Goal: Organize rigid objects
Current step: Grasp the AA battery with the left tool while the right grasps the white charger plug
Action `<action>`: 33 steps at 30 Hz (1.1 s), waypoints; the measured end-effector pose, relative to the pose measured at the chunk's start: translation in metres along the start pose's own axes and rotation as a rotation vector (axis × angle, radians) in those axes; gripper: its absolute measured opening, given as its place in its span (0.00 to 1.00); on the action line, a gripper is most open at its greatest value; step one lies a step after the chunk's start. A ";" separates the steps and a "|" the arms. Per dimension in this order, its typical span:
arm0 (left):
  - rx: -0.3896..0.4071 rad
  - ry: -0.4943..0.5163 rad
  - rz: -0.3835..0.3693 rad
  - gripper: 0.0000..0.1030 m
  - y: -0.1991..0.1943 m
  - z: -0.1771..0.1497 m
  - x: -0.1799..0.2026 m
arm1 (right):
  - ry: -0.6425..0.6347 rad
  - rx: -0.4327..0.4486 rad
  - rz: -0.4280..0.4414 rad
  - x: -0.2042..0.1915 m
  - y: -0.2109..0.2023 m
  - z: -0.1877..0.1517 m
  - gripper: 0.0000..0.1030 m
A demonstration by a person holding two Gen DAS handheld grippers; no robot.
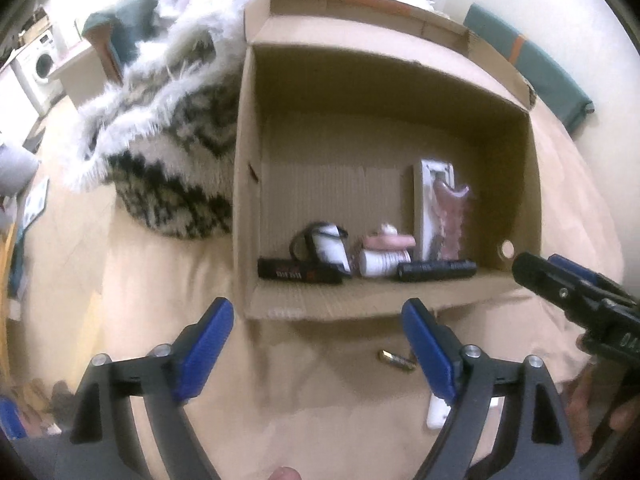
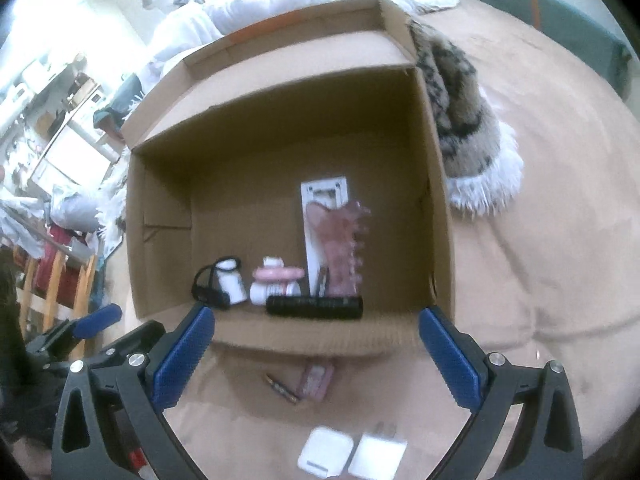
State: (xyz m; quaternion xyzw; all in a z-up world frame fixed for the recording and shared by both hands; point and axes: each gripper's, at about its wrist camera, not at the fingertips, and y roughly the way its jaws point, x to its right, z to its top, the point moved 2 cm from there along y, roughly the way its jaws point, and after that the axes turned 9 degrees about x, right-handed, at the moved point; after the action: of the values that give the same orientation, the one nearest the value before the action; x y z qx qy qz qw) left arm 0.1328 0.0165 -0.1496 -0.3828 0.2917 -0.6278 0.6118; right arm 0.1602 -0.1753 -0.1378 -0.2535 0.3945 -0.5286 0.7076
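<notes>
An open cardboard box (image 1: 400, 300) (image 2: 320, 344) stands on a beige bed cover. Inside, along its near wall, lie a black tube (image 1: 436, 270) (image 2: 316, 306), a black bar with red print (image 1: 298, 274), a white bottle with a black strap (image 1: 330, 250) (image 2: 230, 282), a white jar with a pink lid (image 1: 384, 256) (image 2: 276, 284) and a pink comb on a white card (image 1: 444, 216) (image 2: 336, 240). My left gripper (image 1: 318, 340) is open and empty before the box. My right gripper (image 2: 316, 350) is open and empty too. A battery (image 1: 396, 360) (image 2: 282, 389) lies in front of the box.
A pink item (image 2: 316, 380), a white case (image 2: 324, 458) and a white charger plug (image 2: 378, 456) lie on the cover near me. A furry patterned blanket (image 1: 172, 152) (image 2: 464, 120) lies beside the box. The right gripper shows in the left wrist view (image 1: 568, 292).
</notes>
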 end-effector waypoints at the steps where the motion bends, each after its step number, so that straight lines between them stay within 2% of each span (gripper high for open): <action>1: -0.010 -0.003 -0.011 0.82 0.000 -0.005 0.002 | 0.008 0.000 0.000 0.002 -0.003 -0.004 1.00; 5: -0.044 0.035 -0.044 0.82 0.004 -0.026 0.015 | 0.061 -0.018 -0.003 0.013 -0.011 -0.021 1.00; 8: -0.069 0.143 -0.072 0.82 0.015 -0.042 0.038 | 0.099 -0.047 -0.012 0.022 -0.013 -0.035 1.00; 11: -0.144 0.263 -0.104 0.82 0.039 -0.065 0.064 | 0.118 -0.073 -0.031 0.031 -0.013 -0.048 1.00; 15: -0.201 0.333 -0.140 0.80 0.065 -0.082 0.084 | 0.131 -0.099 -0.065 0.045 -0.011 -0.058 1.00; 18: -0.210 0.394 -0.143 0.76 0.079 -0.089 0.092 | 0.152 -0.111 -0.082 0.055 -0.008 -0.063 1.00; 23: -0.230 0.368 -0.165 0.67 0.091 -0.086 0.091 | 0.175 -0.130 -0.090 0.065 -0.005 -0.068 1.00; 25: -0.227 0.380 -0.172 0.59 0.093 -0.083 0.094 | 0.178 -0.131 -0.086 0.065 -0.004 -0.068 1.00; 27: -0.223 0.392 -0.161 0.39 0.095 -0.082 0.094 | 0.173 -0.131 -0.087 0.064 -0.004 -0.067 1.00; 30: -0.227 0.387 -0.179 0.39 0.093 -0.081 0.092 | 0.171 -0.146 -0.094 0.065 -0.001 -0.069 1.00; 33: -0.235 0.333 -0.183 0.39 0.089 -0.077 0.081 | 0.189 -0.188 -0.085 0.067 0.006 -0.075 1.00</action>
State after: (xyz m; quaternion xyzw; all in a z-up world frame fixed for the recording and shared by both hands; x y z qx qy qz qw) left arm 0.1200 -0.0790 -0.2551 -0.3674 0.4240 -0.6970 0.4466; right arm 0.1100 -0.2326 -0.2041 -0.2843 0.4961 -0.5404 0.6172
